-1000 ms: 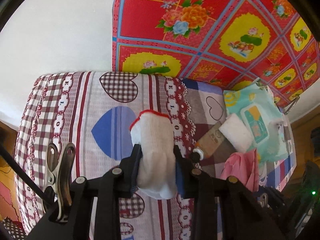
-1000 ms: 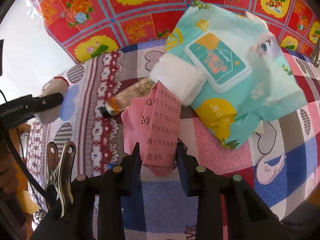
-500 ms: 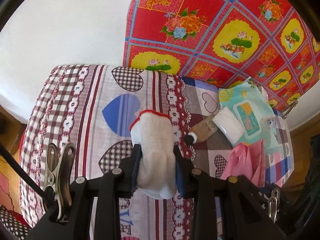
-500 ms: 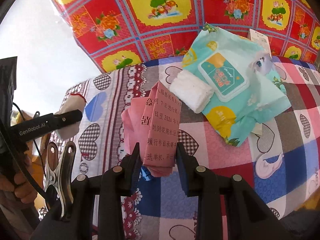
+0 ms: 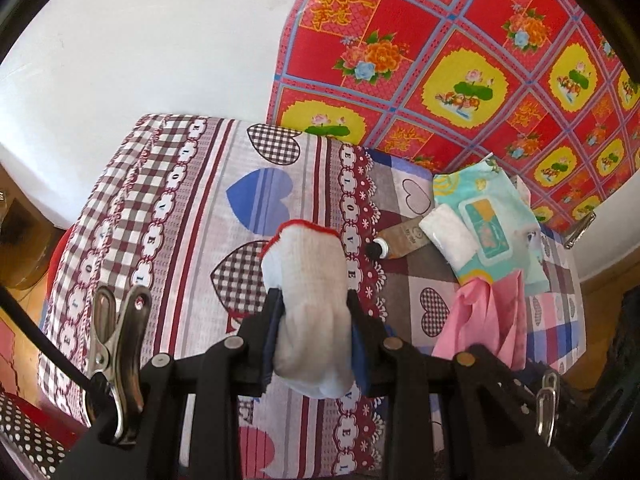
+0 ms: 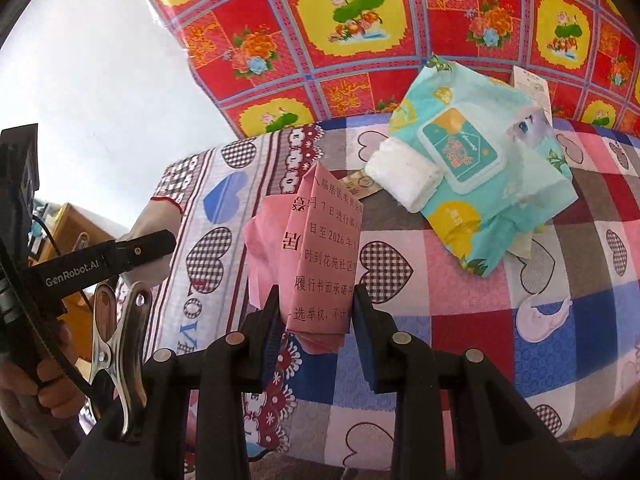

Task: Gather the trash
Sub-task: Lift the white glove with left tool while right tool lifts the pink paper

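My left gripper (image 5: 314,320) is shut on a white knitted glove (image 5: 310,300) with a red cuff, held above the heart-patterned cloth (image 5: 180,220). In the right wrist view my right gripper (image 6: 314,316) is shut on a folded pink paper (image 6: 320,256) printed with black characters, lifted off the table. That pink paper (image 5: 488,320) shows at the lower right of the left wrist view. The left gripper (image 6: 168,240) with its glove (image 6: 154,220) appears at the left edge of the right wrist view, with a hand (image 6: 40,384) below it.
On the cloth lie a teal wet-wipes pack (image 6: 476,168), a white folded pad (image 6: 400,176), a small tube (image 5: 400,236) with a black cap and a paper slip (image 6: 532,88). A red floral sheet (image 5: 460,60) hangs behind. The table edge drops off at left.
Both grippers have risen and drawn back from the table, each keeping its hold. The wipes pack and the tube look smaller and farther off.
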Motion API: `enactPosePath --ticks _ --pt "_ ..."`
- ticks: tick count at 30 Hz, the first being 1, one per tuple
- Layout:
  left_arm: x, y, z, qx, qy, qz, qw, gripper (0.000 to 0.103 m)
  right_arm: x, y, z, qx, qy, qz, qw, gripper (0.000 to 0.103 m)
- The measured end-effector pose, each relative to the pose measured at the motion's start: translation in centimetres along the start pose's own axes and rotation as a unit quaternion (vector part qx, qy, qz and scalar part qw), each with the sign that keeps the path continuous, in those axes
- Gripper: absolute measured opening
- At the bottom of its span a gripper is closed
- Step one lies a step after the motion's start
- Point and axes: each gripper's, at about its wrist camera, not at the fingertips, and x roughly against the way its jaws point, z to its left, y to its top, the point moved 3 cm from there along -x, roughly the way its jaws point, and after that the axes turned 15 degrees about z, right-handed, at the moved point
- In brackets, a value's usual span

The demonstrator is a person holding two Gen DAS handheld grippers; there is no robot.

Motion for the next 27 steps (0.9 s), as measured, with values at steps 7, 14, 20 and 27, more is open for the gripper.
enactPosePath --ticks 7,14,20,27 --pt "1.2 -1.7 -0.2 0.010 0.007 -0.014 0.9998 0.032 0.5 -0.7 0.3 0.019 0.010 0.001 1.000 0.033" --pt "2.1 -2.6 -0.2 0.020 0.015 -0.020 0.9995 0.032 0.6 -1.0 0.9 0.038 0.026 0.002 0.999 0.033" --pt "2.8 -3.1 0.2 0.030 0.017 -0.027 0.9990 0.032 0.5 -1.1 2.3 0.064 0.031 0.007 0.997 0.034" --pt "3.4 -3.1 1.3 0.040 0.017 -0.035 0.9984 0.032 0.6 -1.0 3.7 0.082 0.040 0.004 0.996 0.034"
